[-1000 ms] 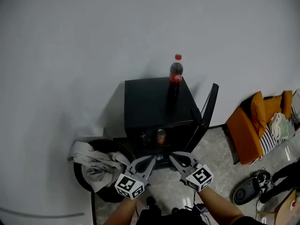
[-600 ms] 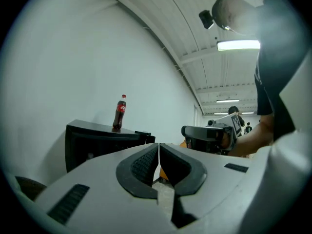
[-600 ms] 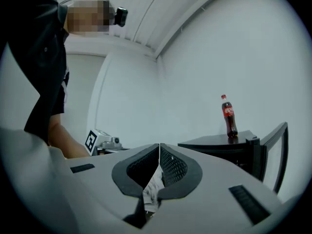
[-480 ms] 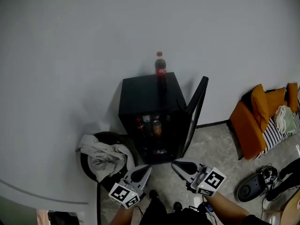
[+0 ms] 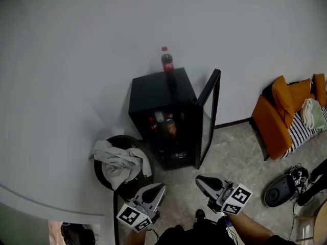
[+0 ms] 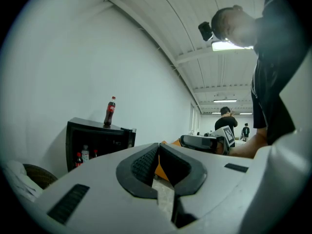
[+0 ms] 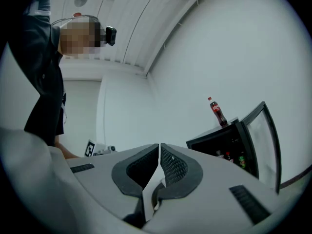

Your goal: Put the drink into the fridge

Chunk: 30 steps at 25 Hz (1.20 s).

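Observation:
A cola bottle [image 5: 167, 62] with a red cap stands upright on top of a small black fridge [image 5: 156, 90] against the white wall. The fridge's glass door [image 5: 209, 111] hangs open to the right, and several drinks [image 5: 166, 125] show on its shelves. The bottle [image 6: 110, 111] also shows in the left gripper view, and the bottle [image 7: 217, 112] in the right gripper view. My left gripper [image 5: 159, 188] and right gripper [image 5: 200, 179] hang low near the floor, well short of the fridge. Both are shut with nothing between the jaws.
A dark round bin [image 5: 118, 162] draped with grey cloth [image 5: 120, 161] sits left of the fridge. An orange couch [image 5: 280, 111] with striped bedding stands at the right, and a black round device [image 5: 281, 189] lies on the stone floor. People stand far off in the left gripper view.
The view has backed away from the fridge: it and the bottle now look smaller and farther up. Both grippers have dropped lower and drawn apart. The jaws stay shut.

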Tool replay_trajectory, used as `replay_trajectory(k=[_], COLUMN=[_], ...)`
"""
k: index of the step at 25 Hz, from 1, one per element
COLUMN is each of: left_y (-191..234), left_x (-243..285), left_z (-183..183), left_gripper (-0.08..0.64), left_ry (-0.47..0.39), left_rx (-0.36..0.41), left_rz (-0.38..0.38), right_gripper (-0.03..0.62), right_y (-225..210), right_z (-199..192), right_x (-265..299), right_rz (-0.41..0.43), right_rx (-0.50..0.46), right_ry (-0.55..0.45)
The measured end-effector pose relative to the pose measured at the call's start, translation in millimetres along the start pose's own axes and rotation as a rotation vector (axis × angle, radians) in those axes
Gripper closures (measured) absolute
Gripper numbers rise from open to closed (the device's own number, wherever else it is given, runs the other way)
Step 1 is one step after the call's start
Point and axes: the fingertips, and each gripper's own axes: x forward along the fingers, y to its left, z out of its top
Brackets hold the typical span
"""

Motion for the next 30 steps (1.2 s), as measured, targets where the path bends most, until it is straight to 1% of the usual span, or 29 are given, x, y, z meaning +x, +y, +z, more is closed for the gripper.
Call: replay_trajectory(k=[3,6,8,10,12,13,15,17,19,24,28,30], left_y=[-5,-14,-19,-22,-26,-28,-32,-36,-38,-38,-51,-54], left_x=[-13,-33,-48,-61,-74,-80,-88,-93,-95,-93,-87,-81], left_z=[-3,-11,-19,-27,-34,-37,-41,-40,-36,-29,-31,-24], left_gripper=[0.549,0.549,0.549,0.549,0.549,0.549,0.549,0.549,0.549,0.549,0.549,0.549], left_ry=[-0.028,-0.052,-0.050,-0.050,-0.052,-0.051,-0.046,-0.051,-0.063,-0.075,-0.050,-0.056], left_rx=[-0.012,-0.040,-0.041,-0.046,-0.064,-0.076,-0.085,-0.079,-0.071,-0.057,-0.053,-0.059], left_rz=[-0.021,-0.036,-0.032,-0.030,-0.030,-0.031,-0.043,-0.055,-0.045,-0.011,-0.037,-0.052], right_gripper=[0.566,0.566,0.566,0.566,0.568,0.566,0.568,0.568,0.568,0.569,0.569,0.569], right_y=[21,45,62,80,98,106,116,122,124,117,112,111], right_z=[0,-7,-16,-25,-28,-28,-28,-26,-26,-28,-31,-22], right_x=[2,5,9,14,18,19,20,21,19,14,1,-2], right_rz=[-0.005,-0.038,-0.054,-0.055,-0.044,-0.043,-0.050,-0.044,-0.043,-0.036,-0.038,-0.010], right_rx=[-0.042,-0.109,-0.147,-0.213,-0.277,-0.286,-0.278,-0.281,-0.280,-0.252,-0.243,-0.253], right_ry=[0.022,0.061,0.097,0.128,0.131,0.127,0.128,0.136,0.152,0.123,0.139,0.128])
